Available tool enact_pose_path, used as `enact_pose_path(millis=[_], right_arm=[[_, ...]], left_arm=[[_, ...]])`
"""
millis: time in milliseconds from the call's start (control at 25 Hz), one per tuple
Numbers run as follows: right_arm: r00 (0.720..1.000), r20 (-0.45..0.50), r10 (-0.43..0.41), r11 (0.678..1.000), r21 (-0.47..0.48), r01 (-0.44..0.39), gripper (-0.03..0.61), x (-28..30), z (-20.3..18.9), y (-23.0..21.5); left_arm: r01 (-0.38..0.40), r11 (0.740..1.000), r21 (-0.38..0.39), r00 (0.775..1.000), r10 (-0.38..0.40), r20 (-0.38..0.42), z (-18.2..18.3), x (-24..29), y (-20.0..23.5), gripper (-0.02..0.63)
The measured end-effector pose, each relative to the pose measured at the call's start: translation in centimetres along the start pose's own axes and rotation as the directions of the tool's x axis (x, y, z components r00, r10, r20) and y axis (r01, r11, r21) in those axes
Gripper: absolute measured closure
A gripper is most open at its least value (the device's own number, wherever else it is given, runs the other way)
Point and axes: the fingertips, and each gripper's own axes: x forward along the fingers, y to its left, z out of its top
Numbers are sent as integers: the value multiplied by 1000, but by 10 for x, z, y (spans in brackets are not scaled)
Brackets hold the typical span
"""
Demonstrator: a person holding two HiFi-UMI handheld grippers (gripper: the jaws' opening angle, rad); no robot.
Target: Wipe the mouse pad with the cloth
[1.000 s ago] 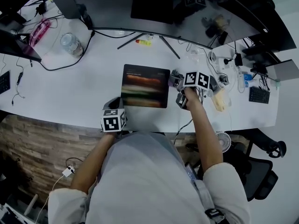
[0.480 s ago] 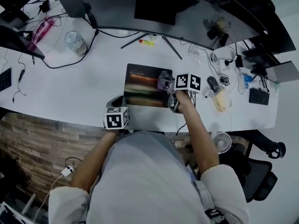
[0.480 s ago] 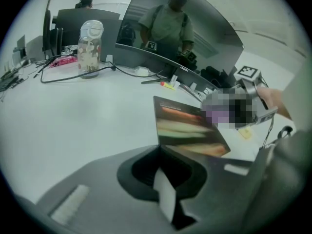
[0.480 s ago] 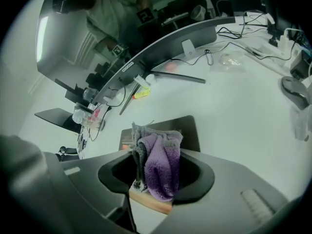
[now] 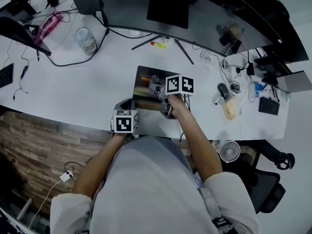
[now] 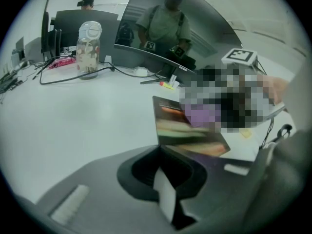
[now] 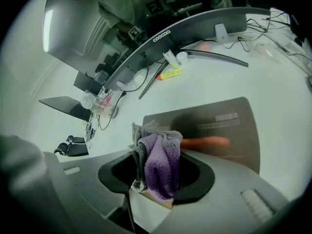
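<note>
The dark mouse pad [image 5: 145, 82] lies on the white desk [image 5: 73, 89] in front of me, seen also in the right gripper view [image 7: 229, 126] and the left gripper view [image 6: 187, 130]. My right gripper [image 5: 161, 89] is over the pad's middle, shut on a purple and grey cloth [image 7: 161, 160] that bulges out of the jaws [image 5: 155, 86]. My left gripper [image 5: 126, 105] sits at the pad's near left corner, jaws shut with nothing between them [image 6: 165, 189]. Whether it touches the pad I cannot tell.
A curved monitor [image 5: 195, 13] stands behind the pad on thin legs. A glass jar [image 5: 87, 39] and black cables are at the back left, a yellow marker [image 5: 158, 45] under the monitor. A mouse [image 5: 222, 89], small gear and a keyboard [image 5: 269, 106] crowd the right.
My right gripper has carried the cloth leftward, from beside the pad's right edge onto the pad's middle. The left gripper has stayed at the pad's near left corner.
</note>
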Motion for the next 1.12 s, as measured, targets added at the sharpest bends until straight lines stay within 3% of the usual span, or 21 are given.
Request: enact_pose_path(millis=[400, 1120], right_arm=[[998, -23, 51, 998, -29, -51, 383, 42, -5, 51], [999, -37, 6, 998, -69, -9, 382, 49, -10, 41]], left_arm=[[5, 1000, 16, 1000, -5, -10, -1, 0, 1, 614], [4, 1000, 17, 1000, -4, -5, 0, 0, 1, 614]])
